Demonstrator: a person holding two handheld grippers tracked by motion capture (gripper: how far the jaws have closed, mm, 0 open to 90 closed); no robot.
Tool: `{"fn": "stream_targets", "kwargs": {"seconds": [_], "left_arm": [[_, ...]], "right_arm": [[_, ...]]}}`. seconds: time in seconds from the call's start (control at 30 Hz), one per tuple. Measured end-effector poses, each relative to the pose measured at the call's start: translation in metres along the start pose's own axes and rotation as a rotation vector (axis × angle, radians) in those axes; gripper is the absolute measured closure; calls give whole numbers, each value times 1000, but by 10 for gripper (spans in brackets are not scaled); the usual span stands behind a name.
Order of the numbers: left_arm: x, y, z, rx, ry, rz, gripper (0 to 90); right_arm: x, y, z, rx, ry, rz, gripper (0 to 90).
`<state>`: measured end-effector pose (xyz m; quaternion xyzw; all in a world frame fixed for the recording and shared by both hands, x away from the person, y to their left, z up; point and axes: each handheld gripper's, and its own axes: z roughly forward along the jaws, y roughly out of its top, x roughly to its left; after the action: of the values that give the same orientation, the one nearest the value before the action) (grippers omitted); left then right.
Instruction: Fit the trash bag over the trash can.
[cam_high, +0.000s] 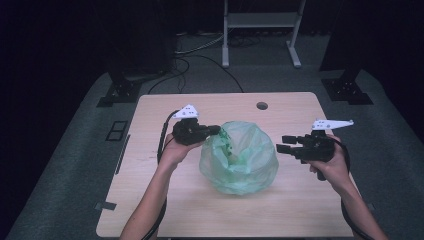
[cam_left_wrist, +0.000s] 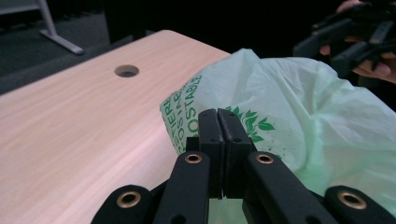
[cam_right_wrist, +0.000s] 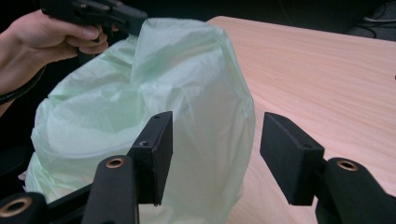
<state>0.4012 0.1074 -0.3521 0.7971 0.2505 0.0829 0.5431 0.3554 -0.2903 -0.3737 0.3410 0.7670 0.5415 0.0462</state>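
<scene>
A puffed-up pale green plastic bag (cam_high: 240, 160) with green print sits in the middle of the wooden table (cam_high: 150, 200). My left gripper (cam_high: 216, 130) is at the bag's upper left edge, its jaws pressed together (cam_left_wrist: 218, 114) on the film of the bag (cam_left_wrist: 317, 107). In the right gripper view the bag (cam_right_wrist: 140, 107) peaks up at the left gripper (cam_right_wrist: 130, 18). My right gripper (cam_high: 282, 145) hovers just right of the bag, jaws wide apart (cam_right_wrist: 215, 140), nothing between the pads.
A round cable hole (cam_high: 262, 105) is in the table near its far edge. Behind the table stand a white metal frame (cam_high: 260, 20) and two black stand bases (cam_high: 120, 92) (cam_high: 347, 90) on the grey floor.
</scene>
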Motion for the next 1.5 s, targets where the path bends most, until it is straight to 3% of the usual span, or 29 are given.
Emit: {"fn": "stream_targets", "kwargs": {"seconds": [0.1, 0.23, 0.37, 0.47, 0.53, 0.6, 0.63, 0.73, 0.87, 1.27, 1.5], "left_arm": [[1, -1, 1, -19, 24, -12, 897], [5, -5, 2, -38, 40, -41, 896], [8, -8, 4, -41, 45, -71, 896], [9, -9, 6, -42, 50, -81, 894], [9, -10, 8, -41, 52, -84, 893], [9, -11, 10, -40, 42, -98, 887], [10, -12, 11, -37, 38, -101, 878], [11, -15, 12, -33, 33, -114, 856], [12, -18, 13, -32, 34, -121, 853], [15, -28, 15, -17, 49, -139, 856], [15, -34, 12, -6, 43, -147, 818]], "right_arm": [[-1, -2, 1, 10, 2, -1, 468], [2, -5, 5, 49, 20, -43, 516], [7, -8, 12, 105, 87, -147, 483], [12, -11, 18, 138, 89, -238, 454], [14, -12, 21, 157, 81, -265, 502], [15, -13, 24, 180, 72, -266, 644], [15, -13, 25, 193, 71, -254, 736], [18, -12, 29, 234, 55, -203, 900], [19, -12, 32, 265, 26, -188, 900], [18, -22, 32, 364, 14, -187, 900], [14, -26, 28, 378, 1, -173, 900]]}}
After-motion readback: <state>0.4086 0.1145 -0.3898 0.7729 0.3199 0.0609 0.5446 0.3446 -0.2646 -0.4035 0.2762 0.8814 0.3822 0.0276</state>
